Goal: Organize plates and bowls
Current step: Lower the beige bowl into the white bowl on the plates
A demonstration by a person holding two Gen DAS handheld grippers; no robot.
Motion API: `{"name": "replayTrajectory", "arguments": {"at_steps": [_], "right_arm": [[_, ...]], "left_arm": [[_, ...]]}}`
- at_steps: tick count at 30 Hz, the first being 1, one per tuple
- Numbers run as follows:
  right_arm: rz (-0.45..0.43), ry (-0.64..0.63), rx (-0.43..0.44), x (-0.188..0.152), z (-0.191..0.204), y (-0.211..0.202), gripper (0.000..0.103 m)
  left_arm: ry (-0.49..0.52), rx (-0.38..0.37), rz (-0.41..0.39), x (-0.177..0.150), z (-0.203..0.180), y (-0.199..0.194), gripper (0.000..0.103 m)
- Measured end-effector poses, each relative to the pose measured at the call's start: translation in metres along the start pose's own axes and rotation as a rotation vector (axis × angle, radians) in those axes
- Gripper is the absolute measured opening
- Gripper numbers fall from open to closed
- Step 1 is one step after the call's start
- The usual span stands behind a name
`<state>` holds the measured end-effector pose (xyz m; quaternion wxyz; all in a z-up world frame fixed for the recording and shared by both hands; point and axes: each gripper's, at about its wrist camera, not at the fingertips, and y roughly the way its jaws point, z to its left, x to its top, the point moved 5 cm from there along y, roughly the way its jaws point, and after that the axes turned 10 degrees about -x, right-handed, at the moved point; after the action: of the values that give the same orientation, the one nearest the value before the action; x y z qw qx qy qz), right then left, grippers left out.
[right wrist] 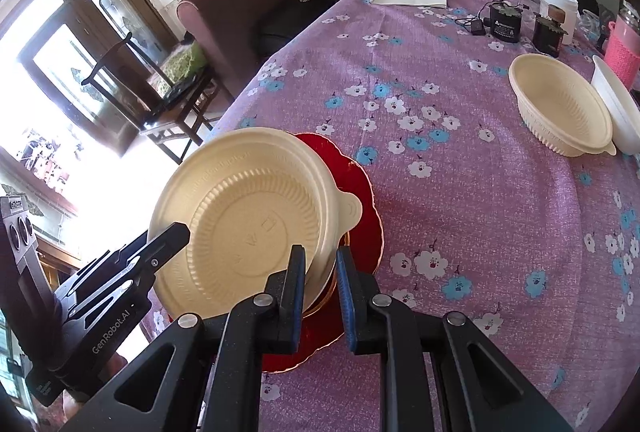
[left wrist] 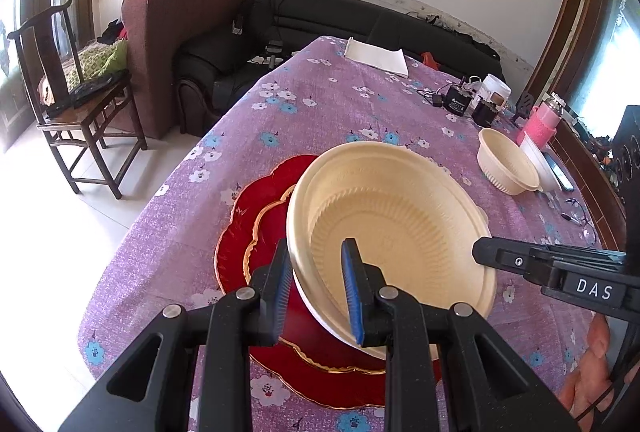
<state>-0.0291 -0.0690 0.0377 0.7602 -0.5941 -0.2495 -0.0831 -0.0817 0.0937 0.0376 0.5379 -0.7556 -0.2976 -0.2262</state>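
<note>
A cream plastic bowl (left wrist: pixel 396 228) (right wrist: pixel 248 216) is tilted above stacked red plates with gold rims (left wrist: pixel 256 228) (right wrist: pixel 356 192) on the purple flowered tablecloth. My left gripper (left wrist: pixel 316 292) is shut on the bowl's near rim, one pad inside and one outside. My right gripper (right wrist: pixel 320 296) straddles the bowl's opposite rim, its jaws narrowly apart around the rim. It shows as a black tip at the bowl's right edge in the left wrist view (left wrist: pixel 496 256). A second cream bowl (left wrist: pixel 508 162) (right wrist: pixel 560 104) sits at the far right beside a white bowl (right wrist: pixel 616 108).
A white folded cloth (left wrist: pixel 378 56) lies at the table's far end. Black chargers (left wrist: pixel 460 100), a white jar (left wrist: pixel 496 90) and a pink bottle (left wrist: pixel 540 122) crowd the far right edge. A sofa, armchair and wooden chair (left wrist: pixel 68 88) stand beyond the left edge.
</note>
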Motion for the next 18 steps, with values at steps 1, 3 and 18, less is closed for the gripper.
{"name": "replayTrajectory", "arguments": {"at_steps": [1, 3, 18], "right_arm": [[0.002, 0.000, -0.002, 0.0002, 0.0001, 0.0014, 0.019], [0.004, -0.002, 0.002, 0.0008, 0.0012, 0.0031, 0.019], [0.004, -0.009, 0.011, -0.0003, 0.0025, 0.0037, 0.019]], "left_arm": [[-0.001, 0.000, 0.002, -0.0010, 0.0004, 0.0009, 0.023], [-0.007, -0.005, 0.005, -0.0020, 0.0013, 0.0021, 0.023], [-0.026, 0.009, -0.002, -0.0043, 0.0051, -0.0015, 0.028]]}}
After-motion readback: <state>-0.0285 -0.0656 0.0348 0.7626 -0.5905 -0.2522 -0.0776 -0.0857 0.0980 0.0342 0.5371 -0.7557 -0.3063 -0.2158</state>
